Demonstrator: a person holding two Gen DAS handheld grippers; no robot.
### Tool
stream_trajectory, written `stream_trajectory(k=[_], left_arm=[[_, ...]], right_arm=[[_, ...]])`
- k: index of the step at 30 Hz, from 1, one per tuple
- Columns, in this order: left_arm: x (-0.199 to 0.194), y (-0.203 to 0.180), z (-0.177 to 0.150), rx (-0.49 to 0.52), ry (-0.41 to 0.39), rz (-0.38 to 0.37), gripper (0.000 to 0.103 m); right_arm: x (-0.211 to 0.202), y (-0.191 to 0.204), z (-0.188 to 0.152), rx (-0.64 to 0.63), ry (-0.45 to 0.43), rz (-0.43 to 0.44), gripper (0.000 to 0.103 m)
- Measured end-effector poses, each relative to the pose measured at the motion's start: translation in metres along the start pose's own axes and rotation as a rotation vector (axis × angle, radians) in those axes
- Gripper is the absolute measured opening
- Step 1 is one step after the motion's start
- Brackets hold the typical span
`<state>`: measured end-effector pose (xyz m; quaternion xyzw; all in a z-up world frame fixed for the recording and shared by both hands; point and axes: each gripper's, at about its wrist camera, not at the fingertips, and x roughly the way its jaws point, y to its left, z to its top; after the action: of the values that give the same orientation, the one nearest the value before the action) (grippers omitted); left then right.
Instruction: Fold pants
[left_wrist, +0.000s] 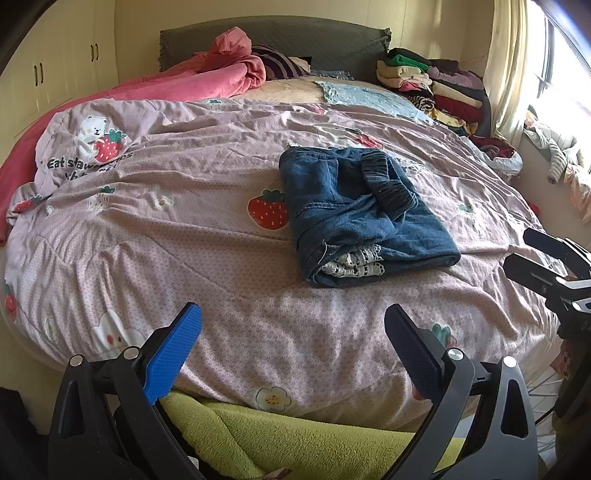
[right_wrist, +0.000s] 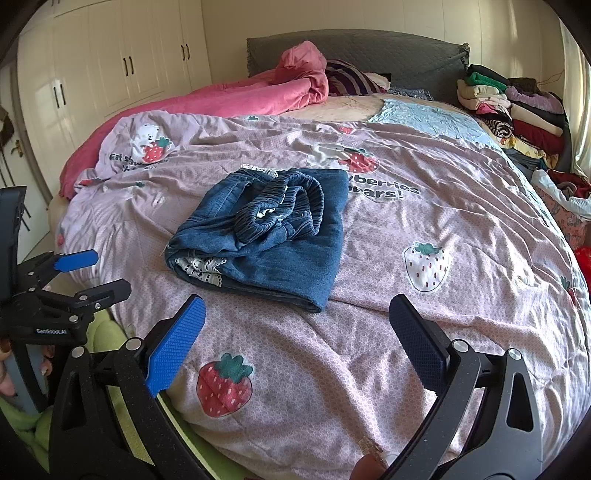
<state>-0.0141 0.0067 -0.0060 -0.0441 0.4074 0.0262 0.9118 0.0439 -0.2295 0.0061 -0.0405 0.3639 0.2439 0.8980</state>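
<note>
Dark blue denim pants (left_wrist: 364, 218) with white lace trim (left_wrist: 351, 264) on pink strawberry-print quilt (left_wrist: 184, 229)

Left gripper (left_wrist: 293, 347): black pivoting frame arms, silver round pivot pins, one bright blue textured finger pad (left_wrist: 175, 354), one dark navy textured pad (left_wrist: 413, 354).
Right gripper (right_wrist: 297, 341): same build, speckled black frame, blue pad (right_wrist: 177, 345) and navy pad (right_wrist: 417, 341), silver pins.
White lettering on the left gripper's black body in the right wrist view; small screws along its black linkage.
</note>
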Motion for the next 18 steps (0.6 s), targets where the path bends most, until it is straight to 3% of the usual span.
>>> stream_trajectory(k=[10,18], left_arm=[[0.0,-0.001,-0.001,0.006,0.005,0.004,0.099],[0.012,0.019,0.001,-0.037,0.032,0.08,0.099]], right_arm=[[0.0,-0.008,0.002,0.01,0.002,-0.013,0.094],[0.004,-0.039,-0.003,0.05,0.007,-0.089,0.094]])
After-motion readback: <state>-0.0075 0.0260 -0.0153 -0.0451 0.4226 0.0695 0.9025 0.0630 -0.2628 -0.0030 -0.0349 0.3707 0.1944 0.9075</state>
